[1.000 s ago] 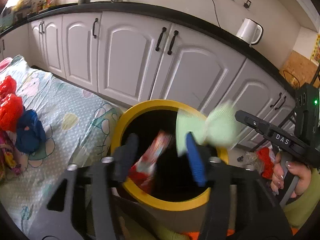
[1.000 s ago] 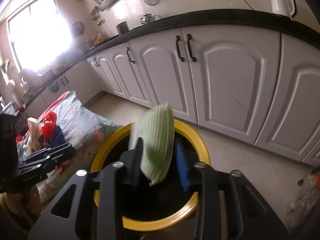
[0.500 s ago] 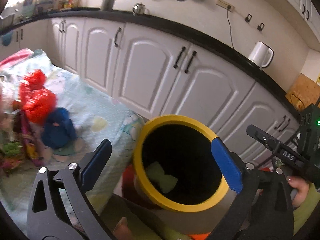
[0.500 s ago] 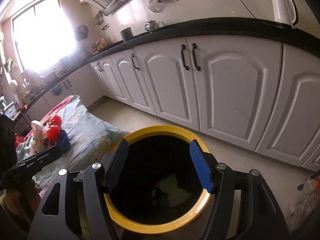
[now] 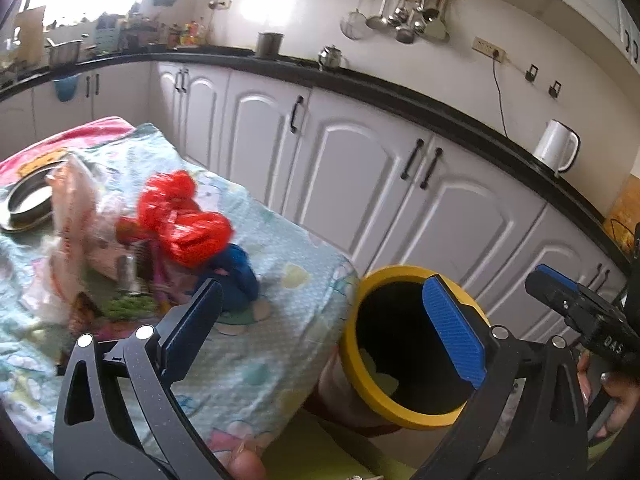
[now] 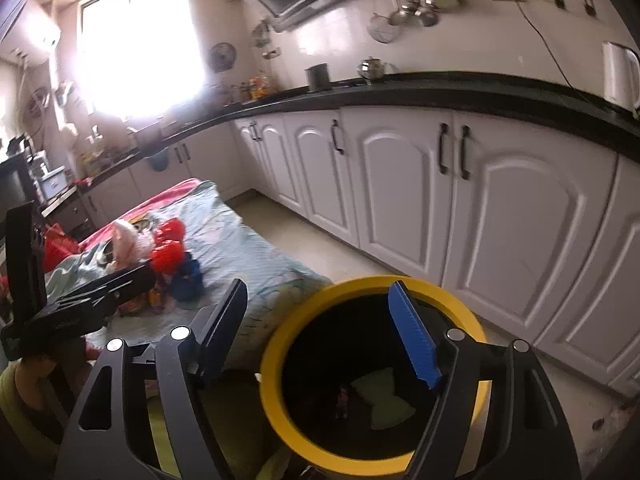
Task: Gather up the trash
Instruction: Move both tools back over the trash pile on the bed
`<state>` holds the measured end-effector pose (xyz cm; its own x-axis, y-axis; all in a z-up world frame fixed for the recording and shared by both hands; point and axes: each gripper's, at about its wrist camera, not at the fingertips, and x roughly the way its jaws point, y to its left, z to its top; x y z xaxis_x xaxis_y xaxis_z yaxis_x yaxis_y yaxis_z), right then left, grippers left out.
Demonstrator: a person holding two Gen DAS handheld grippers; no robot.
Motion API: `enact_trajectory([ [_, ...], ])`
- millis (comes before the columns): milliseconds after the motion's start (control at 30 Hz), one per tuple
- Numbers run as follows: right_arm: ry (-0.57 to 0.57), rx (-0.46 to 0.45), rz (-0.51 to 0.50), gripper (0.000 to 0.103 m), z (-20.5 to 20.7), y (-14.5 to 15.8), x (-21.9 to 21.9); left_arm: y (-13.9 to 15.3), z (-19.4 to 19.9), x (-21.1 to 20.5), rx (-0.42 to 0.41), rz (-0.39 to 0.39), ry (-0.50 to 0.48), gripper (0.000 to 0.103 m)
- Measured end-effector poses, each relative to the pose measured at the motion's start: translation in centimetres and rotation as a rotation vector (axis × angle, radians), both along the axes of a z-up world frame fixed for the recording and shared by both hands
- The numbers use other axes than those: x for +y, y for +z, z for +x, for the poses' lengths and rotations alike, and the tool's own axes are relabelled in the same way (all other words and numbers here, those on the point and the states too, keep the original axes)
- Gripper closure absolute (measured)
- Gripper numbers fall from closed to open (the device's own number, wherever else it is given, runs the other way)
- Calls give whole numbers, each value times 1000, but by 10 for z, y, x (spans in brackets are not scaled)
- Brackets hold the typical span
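Now both my grippers gape empty; trash pile [image 5: 176, 232] lies up-left of left gripper [image 5: 324, 328], nearer than right gripper [image 6: 320, 332], bin [image 5: 360, 376] beside.

bin [image 6: 276, 354] yellow rim | wrapper [image 5: 182, 216] red | cloth [image 5: 280, 264] pale-blue cartoon print

A table covered by a light-blue patterned cloth [image 5: 280, 280] is seen; on it a red wrapper [image 5: 180, 220], a blue wrapper [image 5: 240, 276], a pale plastic bag [image 5: 72, 216] and a metal dish [image 5: 28, 204] are piled together.
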<state>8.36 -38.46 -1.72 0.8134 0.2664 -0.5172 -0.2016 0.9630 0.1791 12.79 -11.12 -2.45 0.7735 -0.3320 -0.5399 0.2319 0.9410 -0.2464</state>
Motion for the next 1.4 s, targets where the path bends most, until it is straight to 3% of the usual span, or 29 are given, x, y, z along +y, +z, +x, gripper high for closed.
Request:
enact_trajectory([
  [733, 220, -59, -58, 28, 7, 22, 103, 17, -16, 90, -88, -8, 230, 11],
  [1100, 309, -59, -89, 28, 29, 21, 151, 13, -17, 135, -74, -31, 339, 11],
  [1400, 353, -32, -108, 28, 59, 13, 182, -3, -10, 174, -18, -59, 422, 11],
])
